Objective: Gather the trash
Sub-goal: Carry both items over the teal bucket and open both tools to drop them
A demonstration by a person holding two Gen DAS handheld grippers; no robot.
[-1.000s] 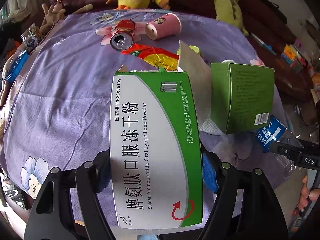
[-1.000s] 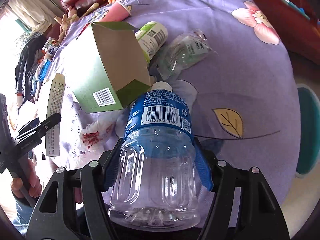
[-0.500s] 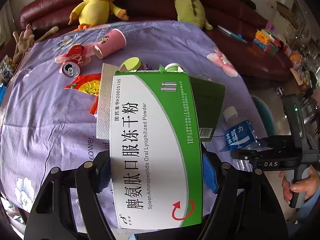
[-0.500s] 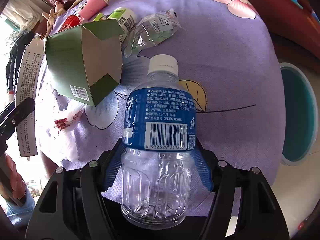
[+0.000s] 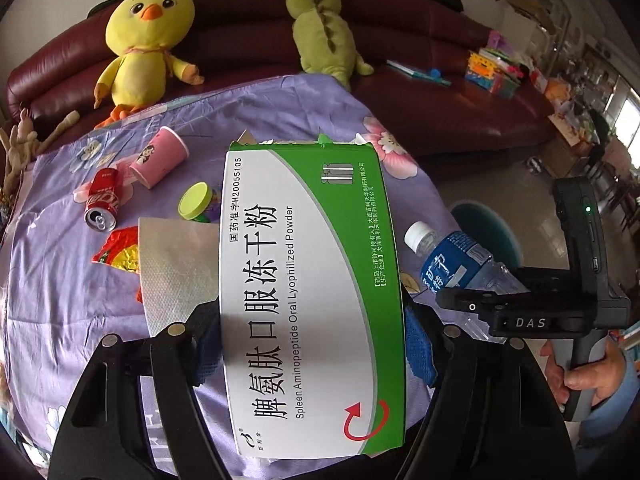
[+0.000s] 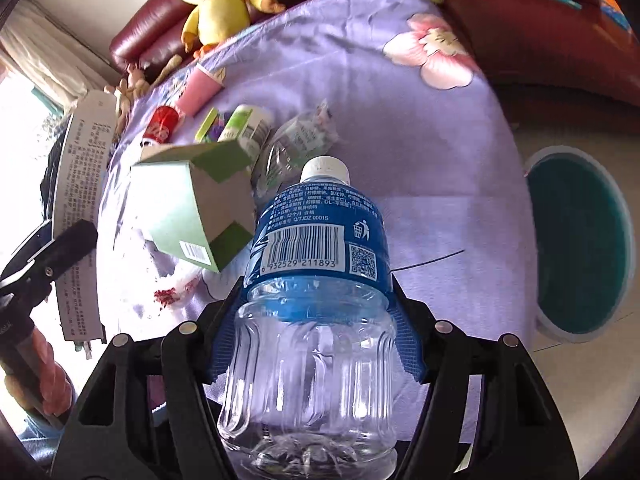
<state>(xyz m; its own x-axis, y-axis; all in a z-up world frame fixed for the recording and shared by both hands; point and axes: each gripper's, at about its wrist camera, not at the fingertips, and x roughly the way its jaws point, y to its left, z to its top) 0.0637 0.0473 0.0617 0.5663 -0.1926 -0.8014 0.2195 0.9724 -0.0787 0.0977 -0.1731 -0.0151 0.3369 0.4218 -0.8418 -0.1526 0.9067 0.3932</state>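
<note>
Now the left tongs (image 5: 312, 344) clamp a flat glossy cardboard medicine box (image 5: 308, 300), raised over the purple flowered cloth (image 5: 60, 280); at three o'clock, the right tongs (image 6: 316, 344) squeeze a ribbed clear plastic bottle (image 6: 316, 320), round teal bin (image 6: 580, 244) beyond.

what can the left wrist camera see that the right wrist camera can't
Only the left wrist view shows the box's printed front, the red wrapper and the right hand. Only the right wrist view shows the crushed clear bottle, the open green carton and the bottle's barcode. Both show the red can, pink cup, yellow chick toy and teal bin.
</note>
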